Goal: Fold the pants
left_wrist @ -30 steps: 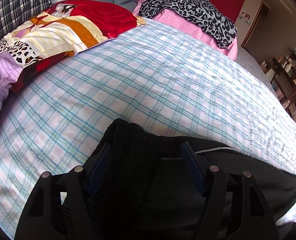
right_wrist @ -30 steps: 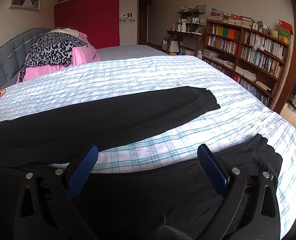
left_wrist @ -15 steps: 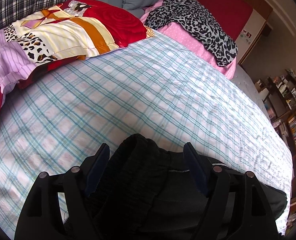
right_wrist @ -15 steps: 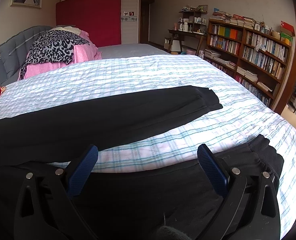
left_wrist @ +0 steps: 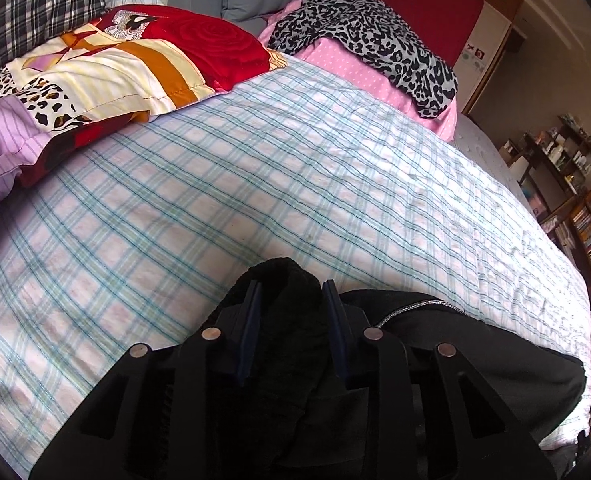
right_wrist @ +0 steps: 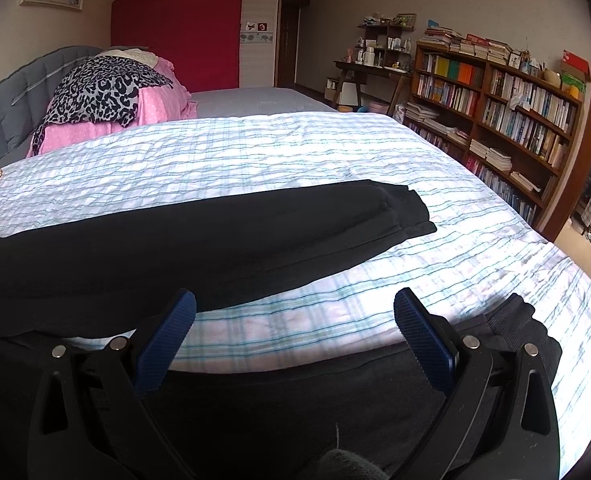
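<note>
Black pants [left_wrist: 495, 360] lie on the checked bedsheet [left_wrist: 255, 180]. In the left wrist view a bunched ridge of the pants' top edge bulges up between the blue pads. My left gripper [left_wrist: 289, 288] is closing on that ridge, and both pads press the fabric. In the right wrist view one pant leg [right_wrist: 215, 240] stretches across the sheet [right_wrist: 255, 148], ending in a cuff [right_wrist: 411, 208]. The other leg [right_wrist: 295, 400] runs under my right gripper [right_wrist: 293, 308], which is open with only sheet showing between its fingertips.
A red and patterned quilt [left_wrist: 135, 52] and a plaid pillow [left_wrist: 35, 12] lie at the bed's far left. A leopard-print cloth [left_wrist: 375, 36] rests on pink bedding. A bookshelf [right_wrist: 515, 112] and a desk [right_wrist: 375, 72] stand beyond the bed's right side.
The left jaws went from wide apart to narrow, pinching the bunched black fabric. The right gripper stayed open and shifted only slightly over the near pant leg.
</note>
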A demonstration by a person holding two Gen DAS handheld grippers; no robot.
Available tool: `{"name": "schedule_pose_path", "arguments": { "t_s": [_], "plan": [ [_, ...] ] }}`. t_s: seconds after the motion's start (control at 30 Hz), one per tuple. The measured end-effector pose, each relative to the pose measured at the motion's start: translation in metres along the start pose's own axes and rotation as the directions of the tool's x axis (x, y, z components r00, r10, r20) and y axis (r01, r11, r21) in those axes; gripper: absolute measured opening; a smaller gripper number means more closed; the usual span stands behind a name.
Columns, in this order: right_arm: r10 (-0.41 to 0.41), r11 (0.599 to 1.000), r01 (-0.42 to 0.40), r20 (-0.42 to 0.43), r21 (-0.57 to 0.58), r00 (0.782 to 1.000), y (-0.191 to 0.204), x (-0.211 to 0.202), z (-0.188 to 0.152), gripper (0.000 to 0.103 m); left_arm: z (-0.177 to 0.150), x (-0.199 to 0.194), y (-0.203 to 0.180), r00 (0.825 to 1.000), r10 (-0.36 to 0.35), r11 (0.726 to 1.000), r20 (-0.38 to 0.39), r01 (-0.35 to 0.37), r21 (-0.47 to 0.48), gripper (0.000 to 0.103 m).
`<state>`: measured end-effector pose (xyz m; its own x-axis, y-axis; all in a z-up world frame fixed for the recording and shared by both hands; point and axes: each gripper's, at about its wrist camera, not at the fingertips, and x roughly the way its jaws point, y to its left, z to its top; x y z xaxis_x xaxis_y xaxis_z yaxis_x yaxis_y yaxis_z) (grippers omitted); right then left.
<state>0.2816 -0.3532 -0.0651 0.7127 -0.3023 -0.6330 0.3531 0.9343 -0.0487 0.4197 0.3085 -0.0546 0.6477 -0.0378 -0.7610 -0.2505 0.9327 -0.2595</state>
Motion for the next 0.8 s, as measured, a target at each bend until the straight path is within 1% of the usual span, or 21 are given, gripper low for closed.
{"name": "schedule_pose_path", "arguments": {
  "t_s": [0.13, 0.23, 0.4, 0.53, 0.57, 0.63, 0.73, 0.8],
  "plan": [
    [-0.048, 0.998, 0.049, -0.024, 0.049, 0.999, -0.039, 0.028, 0.020, 0.100, -0.004, -0.004, -0.002, 1.000, -0.005, 1.000, 0.020, 0.005, 0.013, 0.027],
    [-0.079, 0.992, 0.085, -0.067, 0.090, 0.995, -0.069, 0.055, 0.038, 0.100, -0.005, -0.007, -0.004, 0.999, -0.002, 1.000, 0.032, 0.001, 0.023, 0.026],
    [-0.032, 0.972, 0.067, -0.159, 0.224, 0.987, -0.116, 0.102, 0.066, 0.100, -0.006, -0.006, -0.006, 0.999, 0.018, 0.999, 0.041, -0.019, 0.033, 0.026],
    [0.038, 0.934, 0.041, -0.212, 0.354, 0.976, -0.144, 0.138, 0.086, 0.100, -0.007, -0.004, -0.009, 0.998, 0.032, 0.998, 0.047, -0.034, 0.044, 0.026],
    [0.044, 0.926, 0.043, -0.220, 0.375, 0.974, -0.148, 0.146, 0.090, 0.100, -0.007, -0.004, -0.009, 0.998, 0.034, 0.998, 0.048, -0.037, 0.047, 0.026],
    [0.038, 0.919, 0.057, -0.232, 0.389, 0.972, -0.153, 0.161, 0.100, 0.100, -0.008, -0.003, -0.010, 0.998, 0.040, 0.998, 0.050, -0.042, 0.050, 0.026],
    [0.008, 0.927, 0.089, -0.256, 0.366, 0.967, -0.156, 0.184, 0.113, 0.100, -0.008, -0.002, -0.010, 0.998, 0.047, 0.997, 0.051, -0.049, 0.052, 0.026],
    [0.010, 0.928, 0.093, -0.272, 0.362, 0.962, -0.156, 0.198, 0.117, 0.100, -0.009, -0.001, -0.011, 0.997, 0.050, 0.997, 0.052, -0.053, 0.054, 0.026]
  ]
}}
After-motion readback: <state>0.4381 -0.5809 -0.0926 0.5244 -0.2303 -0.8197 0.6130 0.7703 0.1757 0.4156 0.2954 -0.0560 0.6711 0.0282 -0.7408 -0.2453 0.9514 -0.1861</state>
